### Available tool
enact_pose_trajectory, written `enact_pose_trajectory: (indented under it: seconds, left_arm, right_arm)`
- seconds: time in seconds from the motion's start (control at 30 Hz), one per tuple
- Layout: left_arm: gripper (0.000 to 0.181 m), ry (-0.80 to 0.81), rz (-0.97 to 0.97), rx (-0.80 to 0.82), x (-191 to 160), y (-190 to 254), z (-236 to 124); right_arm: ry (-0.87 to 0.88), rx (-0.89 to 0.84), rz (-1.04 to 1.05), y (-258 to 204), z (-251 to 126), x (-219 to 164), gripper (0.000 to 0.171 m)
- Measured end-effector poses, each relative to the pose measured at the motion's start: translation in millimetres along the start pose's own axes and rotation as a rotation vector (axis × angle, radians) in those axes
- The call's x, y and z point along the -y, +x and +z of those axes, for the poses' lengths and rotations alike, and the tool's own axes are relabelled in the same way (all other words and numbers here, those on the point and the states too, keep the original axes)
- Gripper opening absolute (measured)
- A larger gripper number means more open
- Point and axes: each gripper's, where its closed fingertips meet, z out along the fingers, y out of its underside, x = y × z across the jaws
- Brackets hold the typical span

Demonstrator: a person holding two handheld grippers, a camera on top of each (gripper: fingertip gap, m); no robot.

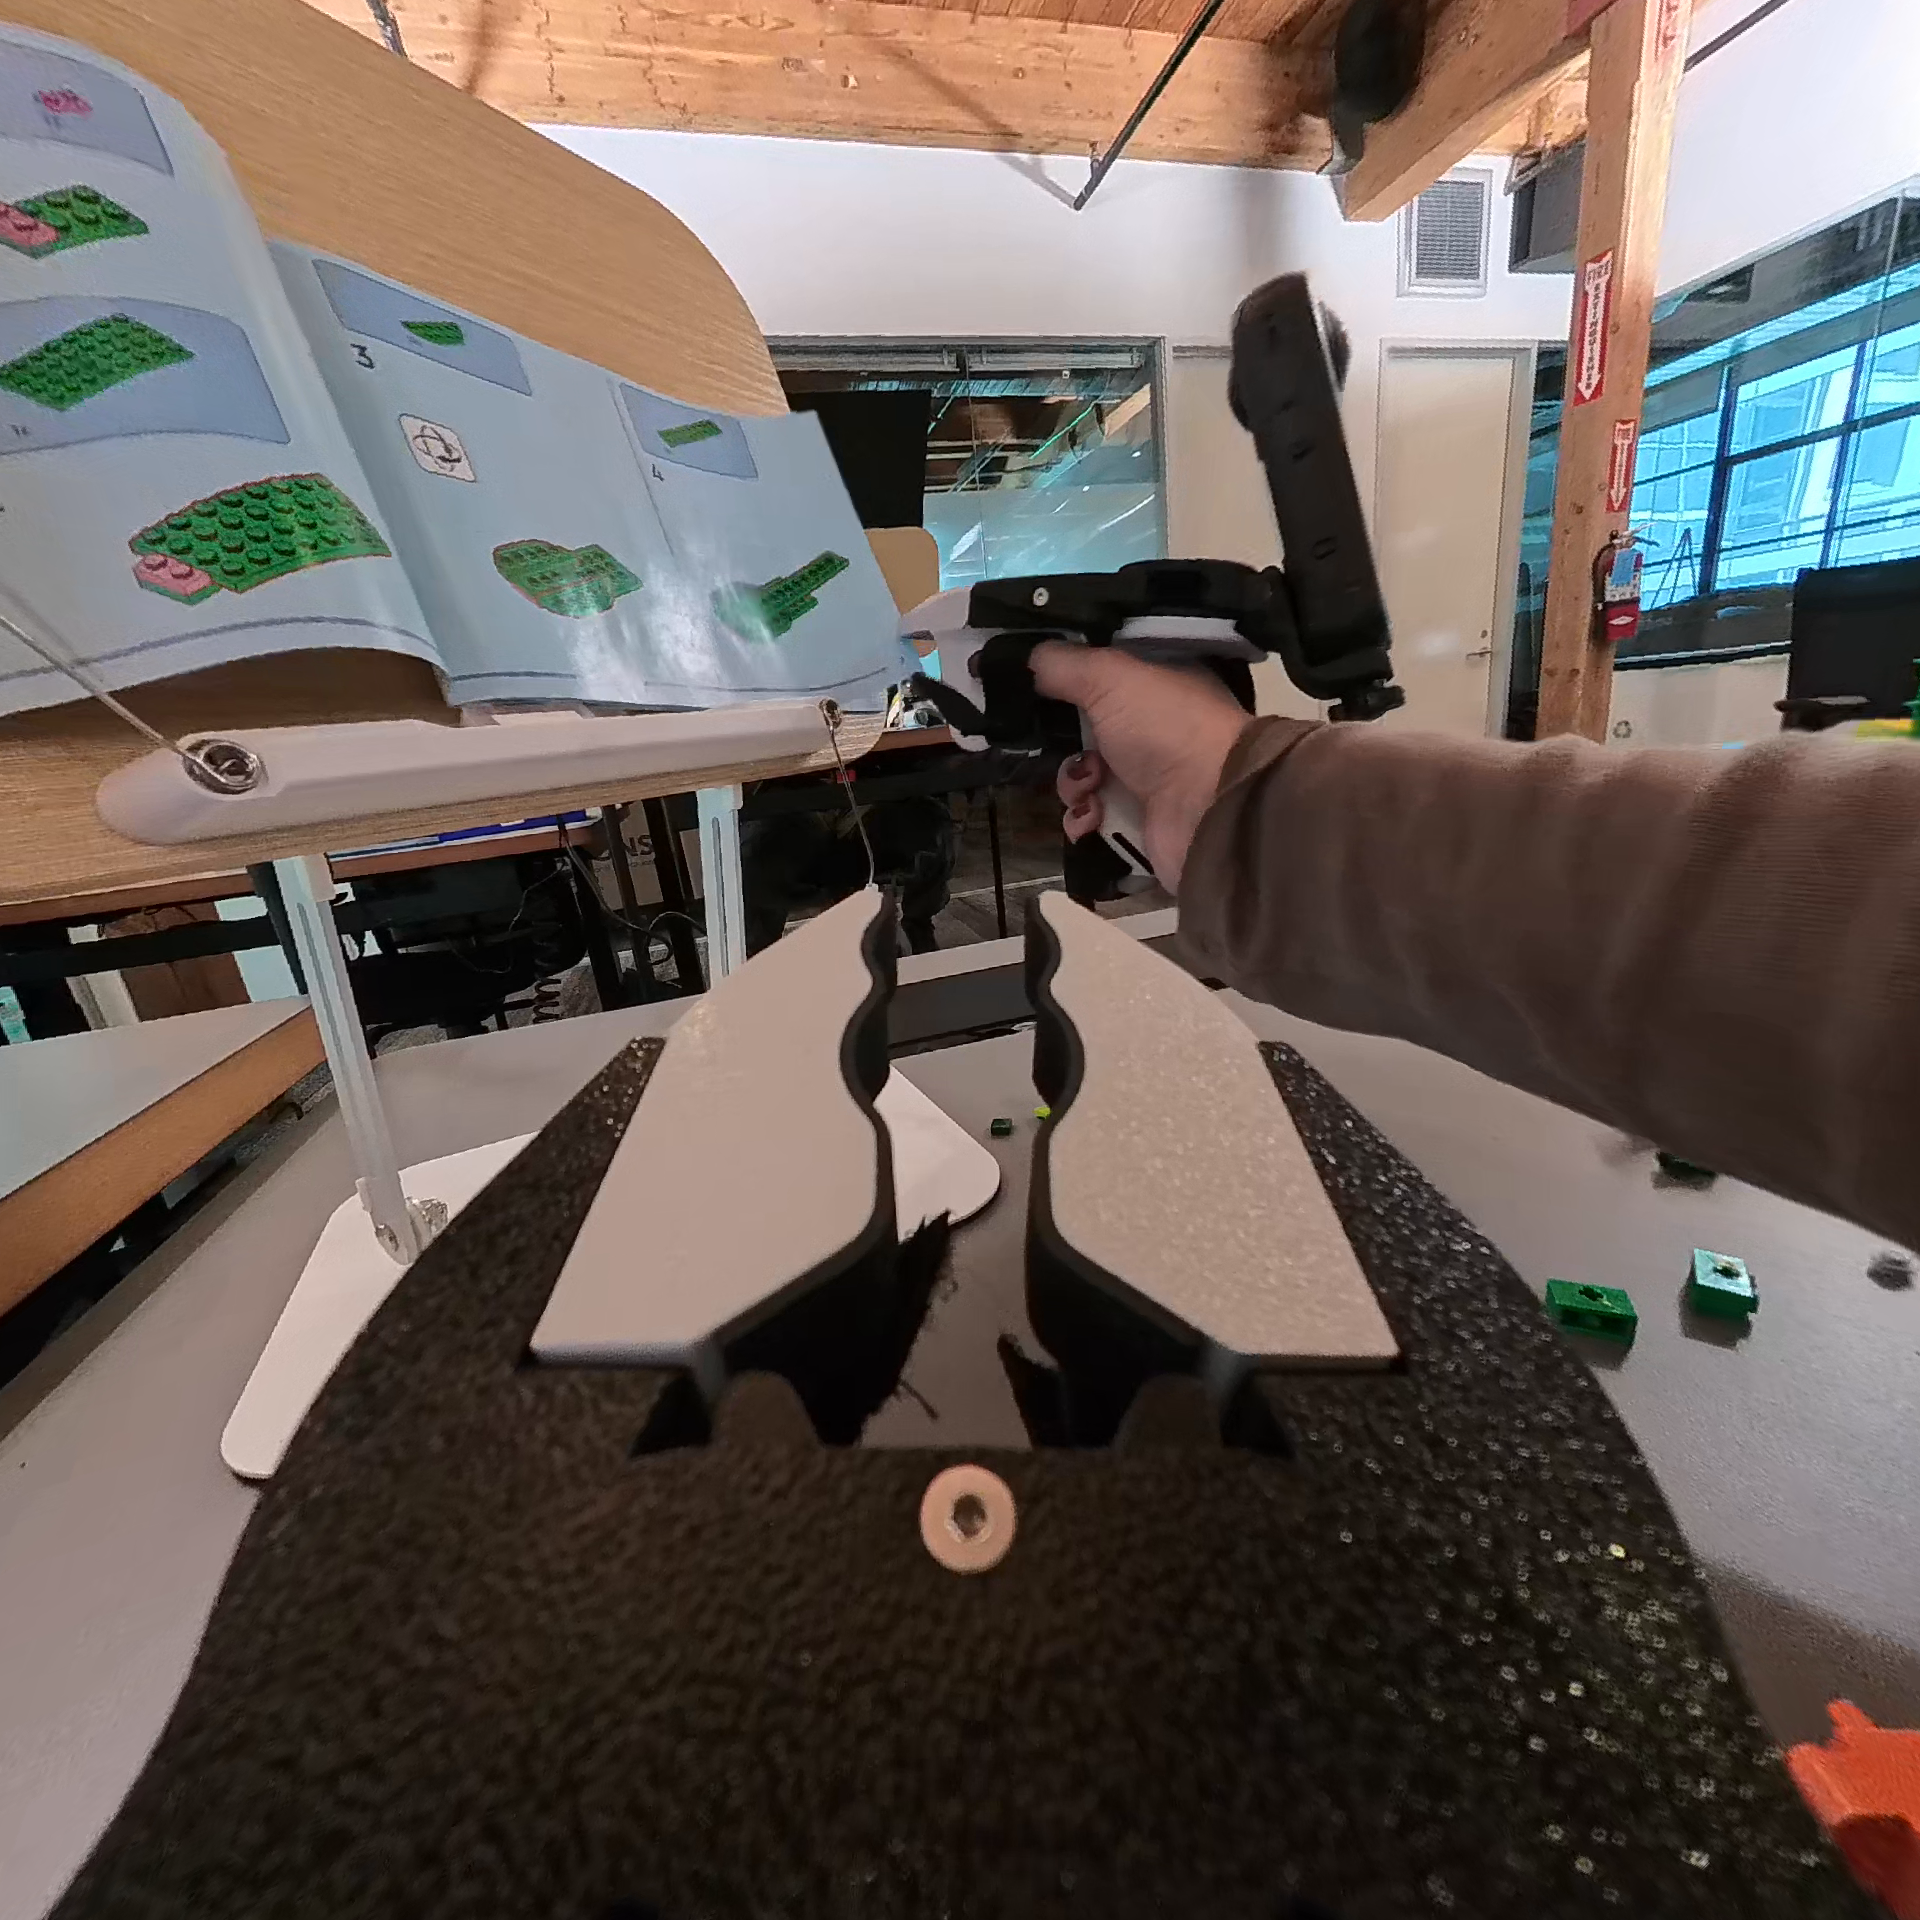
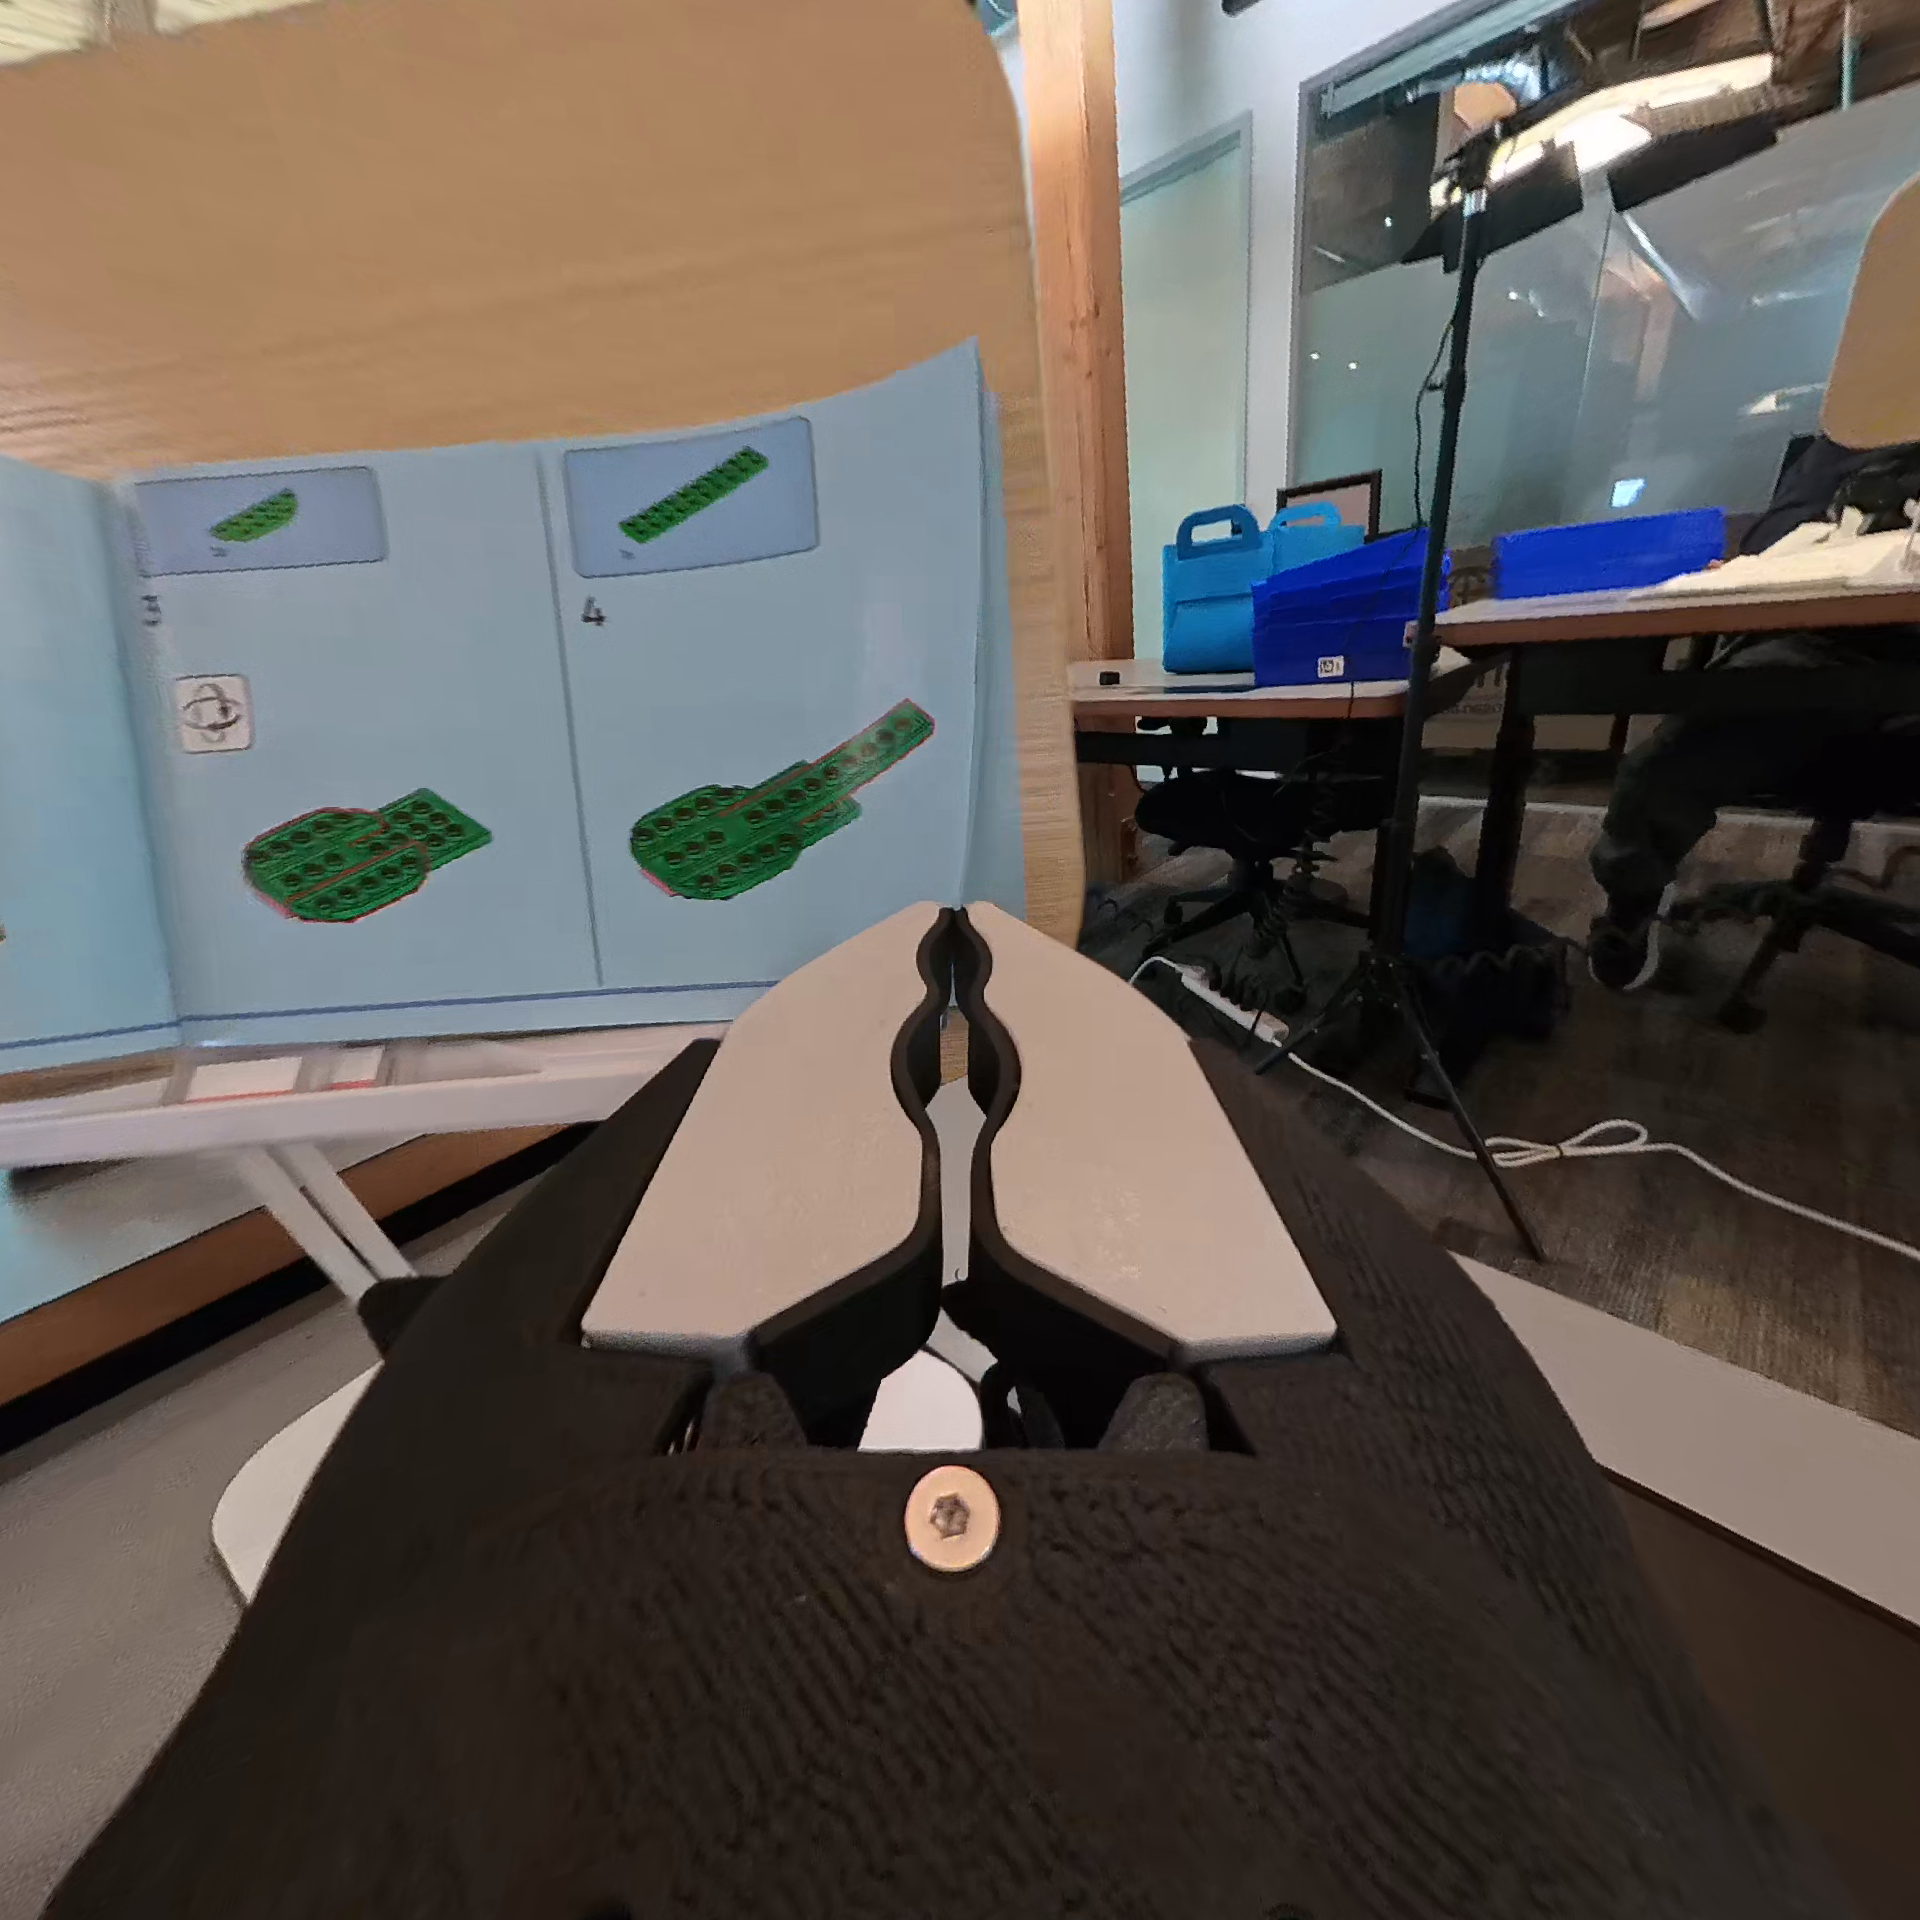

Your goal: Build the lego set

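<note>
The instruction booklet [image 1: 416, 499] stands open on a wooden book stand [image 1: 468, 208]; its pages show green plate assemblies. In the right wrist view the booklet [image 2: 520, 727] fills the left half. My right gripper [image 2: 953, 914] is shut, its tips meeting on the lower right edge of the right-hand page. The left wrist view shows this gripper [image 1: 914, 644] in a person's hand at that page corner. My left gripper [image 1: 956, 914] is open and empty, above the table and below the stand's ledge. Two green bricks [image 1: 1590, 1307] [image 1: 1723, 1283] lie on the table to its right.
The stand's white base plate [image 1: 312, 1351] and thin legs stand just left of my left gripper. Tiny dark and yellow-green pieces [image 1: 1001, 1125] lie ahead on the grey table [image 1: 1662, 1455]. An orange piece [image 1: 1860, 1808] shows at lower right. A sleeved arm [image 1: 1558, 935] crosses above the bricks. Some 25 cm of space lies between my two pairs of fingers.
</note>
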Motion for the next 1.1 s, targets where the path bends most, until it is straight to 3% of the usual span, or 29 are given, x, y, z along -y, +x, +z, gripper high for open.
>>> enact_pose_trajectory:
  seconds: [0.57,0.9,1.1]
  left_arm:
    - [0.024,0.004,-0.038,0.03,0,-7,-1]
    - [0.025,0.018,-0.07,0.069,4,-20,-3]
    - [0.033,0.071,0.085,0.232,38,-73,1]
  right_arm:
    - [0.162,0.049,-0.192,-120,-50,36,0.0]
    - [0.166,-0.03,-0.308,-135,-60,39,0.0]
    - [0.172,-0.018,-0.346,-131,-58,38,0.0]
